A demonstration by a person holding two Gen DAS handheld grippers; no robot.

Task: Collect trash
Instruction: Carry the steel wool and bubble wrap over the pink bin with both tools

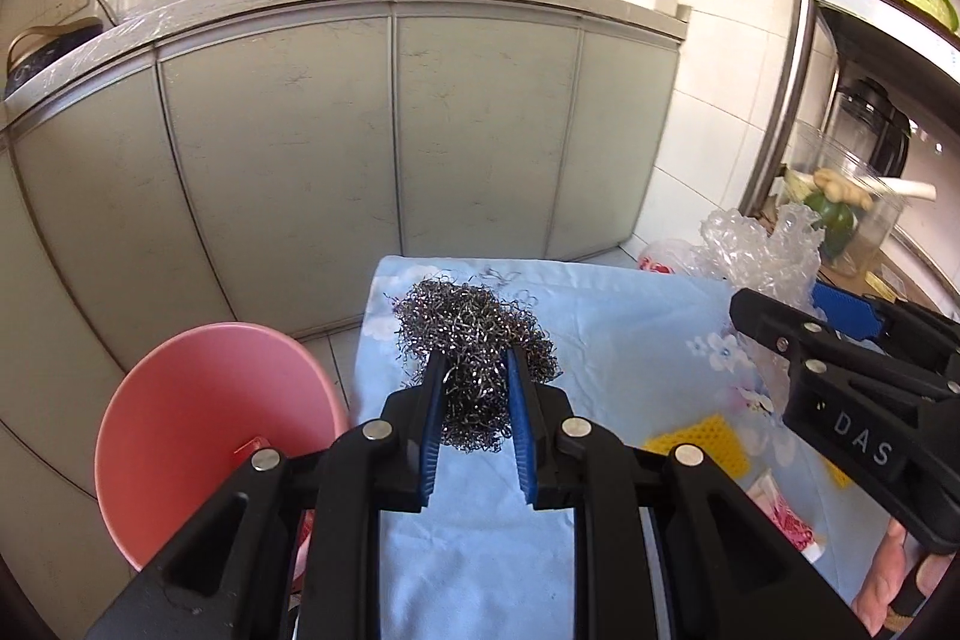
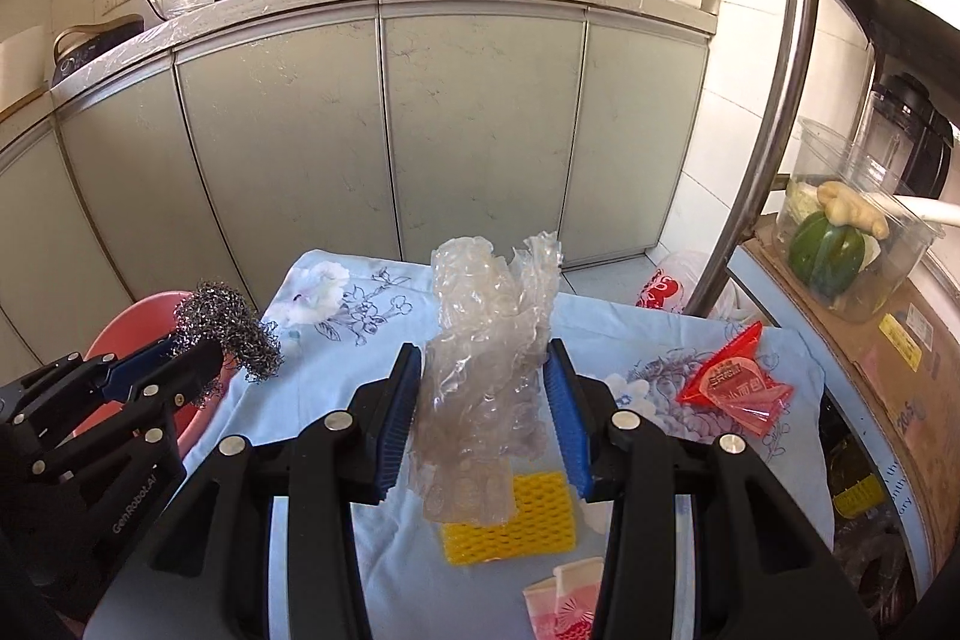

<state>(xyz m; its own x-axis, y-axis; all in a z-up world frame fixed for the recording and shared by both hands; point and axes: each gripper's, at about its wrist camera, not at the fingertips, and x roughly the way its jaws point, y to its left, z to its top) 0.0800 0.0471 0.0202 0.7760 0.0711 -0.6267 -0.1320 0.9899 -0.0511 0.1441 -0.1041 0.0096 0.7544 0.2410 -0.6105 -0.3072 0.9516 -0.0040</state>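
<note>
The steel wool ball (image 1: 474,340) is clamped between the blue pads of the left hand-held gripper (image 1: 477,376), lifted above the far left part of the desk (image 1: 480,550), near its left edge. Just beside that edge, lower down on the floor, stands the pink bin (image 1: 198,418). The crumpled clear plastic film (image 2: 486,340) is squeezed between the pads of the right hand-held gripper (image 2: 483,406), raised over the middle of the desk. Under it on the blue floral cloth lies 1 yellow foam net (image 2: 516,520). A red wrapper (image 2: 741,382) lies toward the right edge, and a pink paper packet (image 2: 564,598) at the near edge.
</note>
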